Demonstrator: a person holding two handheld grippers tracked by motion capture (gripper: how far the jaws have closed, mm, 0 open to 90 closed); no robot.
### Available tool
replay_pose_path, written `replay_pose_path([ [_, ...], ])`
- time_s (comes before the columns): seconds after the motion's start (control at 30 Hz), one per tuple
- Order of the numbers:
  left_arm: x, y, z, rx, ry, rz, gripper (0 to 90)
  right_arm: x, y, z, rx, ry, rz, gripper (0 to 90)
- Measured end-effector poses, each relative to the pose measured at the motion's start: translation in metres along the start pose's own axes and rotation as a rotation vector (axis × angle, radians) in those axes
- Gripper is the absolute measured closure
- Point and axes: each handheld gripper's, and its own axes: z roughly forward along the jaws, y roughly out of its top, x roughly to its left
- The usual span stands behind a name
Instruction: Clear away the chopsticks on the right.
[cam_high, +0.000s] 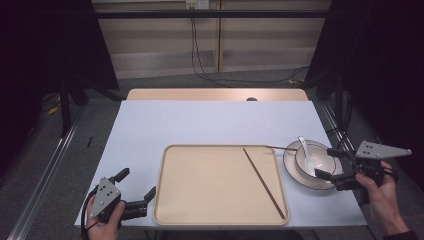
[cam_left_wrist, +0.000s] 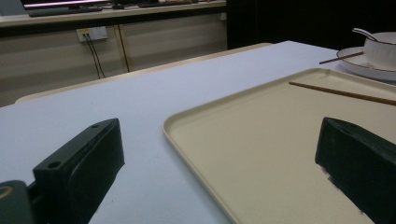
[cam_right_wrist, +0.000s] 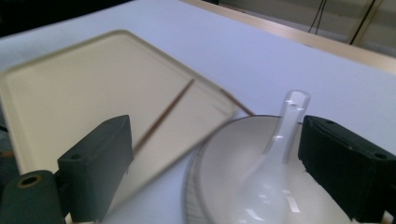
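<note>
One chopstick (cam_high: 264, 183) lies diagonally on the beige tray (cam_high: 172, 200); 2nd chopstick (cam_high: 281, 148) rests w/ its tip on the saucer (cam_high: 290, 167), just off the tray's far-right corner; I judge one placed, other not yet on tray. White soup spoon (cam_right_wrist: 273, 158) sits in the bowl (cam_high: 320, 160) on that saucer. My right gripper (cam_high: 336, 164) hovers at the bowl, jaws spread, pinching nothing; left gripper (cam_high: 136, 187) rests by tray's near-left edge, jaws also spread, empty. Left to do, I reckon: grab 2nd stick, lay it beside the 1st.
</note>
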Motion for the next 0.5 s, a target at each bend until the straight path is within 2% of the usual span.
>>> replay_pose_path([
  [0.03,0.000,0.000,0.000,0.000,-0.002,-0.004,1.2,-0.007,0.000,0.001,0.020,0.002,-0.029,9.6],
  [0.07,0.000,0.000,0.000,-0.001,-0.007,-0.004,1.2,-0.015,0.000,0.001,0.043,0.026,-0.037,9.8],
  [0.1,0.000,0.000,0.000,0.001,-0.002,-0.002,1.2,-0.022,-0.001,0.001,0.038,0.043,-0.039,9.8],
  [0.2,0.001,0.000,0.000,0.001,-0.006,-0.004,1.2,-0.041,-0.005,0.000,0.041,-0.002,-0.081,11.1],
  [0.23,0.001,0.000,0.000,0.004,-0.004,0.001,1.2,-0.047,-0.005,-0.001,0.040,0.006,-0.083,11.1],
  [0.3,0.001,0.000,0.000,0.002,-0.001,-0.003,1.2,-0.058,-0.003,-0.001,0.047,-0.008,-0.077,12.1],
  [0.37,0.000,0.000,0.000,0.003,-0.001,-0.005,1.2,-0.070,0.000,-0.002,0.064,0.023,-0.084,12.8],
  [0.4,0.000,0.000,0.000,0.004,0.000,-0.005,1.2,-0.076,0.002,-0.002,0.072,0.058,-0.097,12.8],
  [0.47,0.001,0.000,0.000,0.005,0.002,0.000,1.2,-0.087,0.005,-0.002,0.076,0.068,-0.122,12.7],
  [0.5,0.001,-0.001,0.001,0.006,-0.002,-0.001,1.2,-0.092,0.006,-0.002,0.086,0.052,-0.117,11.2],
])
